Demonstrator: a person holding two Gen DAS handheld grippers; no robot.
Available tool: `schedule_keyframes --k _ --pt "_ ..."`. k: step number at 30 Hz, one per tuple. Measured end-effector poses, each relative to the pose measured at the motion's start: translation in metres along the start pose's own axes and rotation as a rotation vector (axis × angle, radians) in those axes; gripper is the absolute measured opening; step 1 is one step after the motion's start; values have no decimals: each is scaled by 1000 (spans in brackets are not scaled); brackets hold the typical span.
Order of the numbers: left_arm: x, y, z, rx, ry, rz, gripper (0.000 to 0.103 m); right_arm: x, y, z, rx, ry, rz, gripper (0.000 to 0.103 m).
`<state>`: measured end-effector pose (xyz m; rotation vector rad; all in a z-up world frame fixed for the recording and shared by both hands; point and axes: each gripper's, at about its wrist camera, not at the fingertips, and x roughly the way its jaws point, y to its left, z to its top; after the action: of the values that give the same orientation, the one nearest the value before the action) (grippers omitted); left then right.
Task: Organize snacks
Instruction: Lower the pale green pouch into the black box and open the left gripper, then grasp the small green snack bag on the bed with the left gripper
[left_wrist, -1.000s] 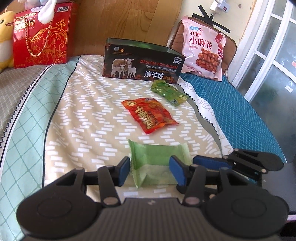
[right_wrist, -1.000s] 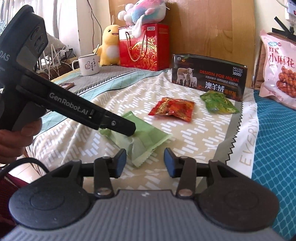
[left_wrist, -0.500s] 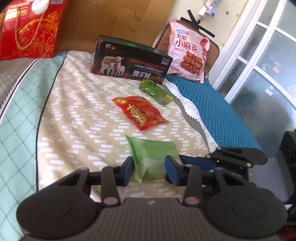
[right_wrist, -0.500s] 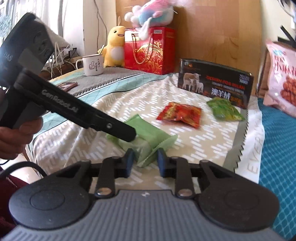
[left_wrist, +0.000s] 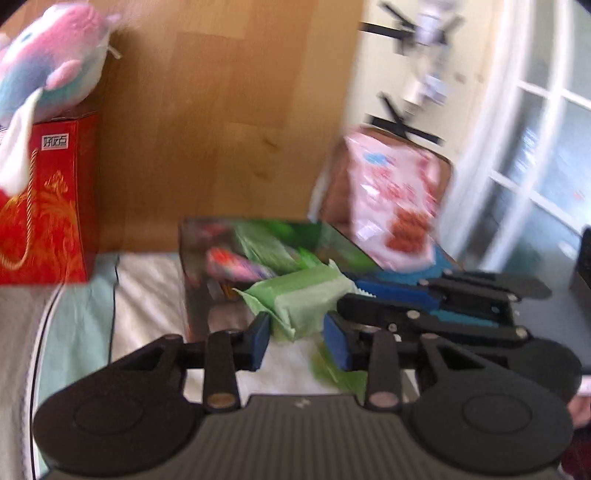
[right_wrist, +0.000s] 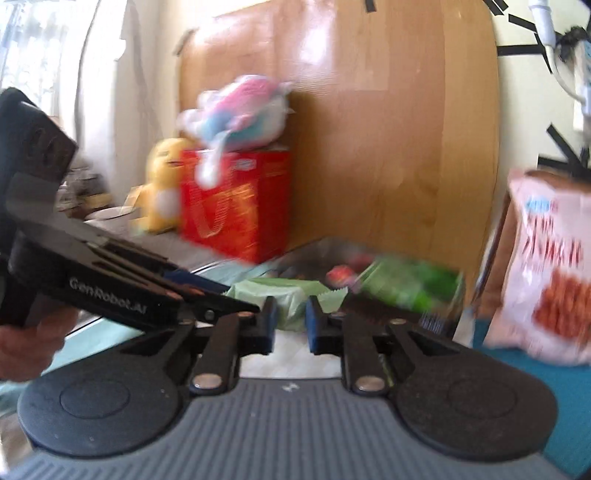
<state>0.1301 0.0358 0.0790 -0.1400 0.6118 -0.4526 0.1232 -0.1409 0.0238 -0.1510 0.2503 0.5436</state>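
Observation:
A light green snack packet (left_wrist: 306, 295) hangs in the air in front of the open dark box (left_wrist: 195, 295). My left gripper (left_wrist: 297, 343) has its blue pads on the near end of the packet, and its jaws are closing on it. My right gripper (right_wrist: 290, 325) is shut on a corner of the same green packet (right_wrist: 284, 295). The right gripper's fingers (left_wrist: 424, 306) reach in from the right in the left wrist view. The dark box (right_wrist: 376, 306) holds a red packet (left_wrist: 236, 262) and green ones. Both views are blurred.
A pink snack bag (left_wrist: 395, 206) leans behind the box on the right. A red gift box (left_wrist: 40, 221) with a plush toy (left_wrist: 48, 74) on top stands at the left against the wooden headboard (left_wrist: 221, 129). A yellow plush (right_wrist: 166, 184) sits beside it. A hand (right_wrist: 26, 343) holds the left gripper.
Both grippers closed on the green packet and lifted it off the bedspread, carrying it up and forward to the dark box. The red and green packets on the bed have dropped out of sight.

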Motion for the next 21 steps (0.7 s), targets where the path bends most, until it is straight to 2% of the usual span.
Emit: schedule_keyframes --k 4,6,8,10,12,15,17,18,19,21 --pt "43 28 34 -56 -25 70 27 59 -30 16 100 43 -27 14" --pt "61 37 40 -77 -13 110 30 83 -37 17 135 83 -26 14" --pt "74 43 39 -90 11 169 34 92 -37 16 158 107 3 22" --pt "63 47 34 -96 -18 150 37 83 -28 15 106 81 -29 29" --pt "37 49 23 -106 -77 123 38 59 -24 13 88 16 -30 31" --pt "-1 55 -9 -158 -138 26 45 17 -29 -8 133 -8 -13 39" --pt "-10 55 -36 -185 -90 -14 45 4 -35 -31 164 40 -15 50" --pt "-8 52 -45 -191 -54 -25 45 3 -36 -42 162 84 -24 51" --pt "-4 49 -56 -196 -14 -32 45 9 -33 -50 144 129 -51 51" --pt "3 39 -70 -203 52 -38 45 21 -31 -64 96 220 -109 62"
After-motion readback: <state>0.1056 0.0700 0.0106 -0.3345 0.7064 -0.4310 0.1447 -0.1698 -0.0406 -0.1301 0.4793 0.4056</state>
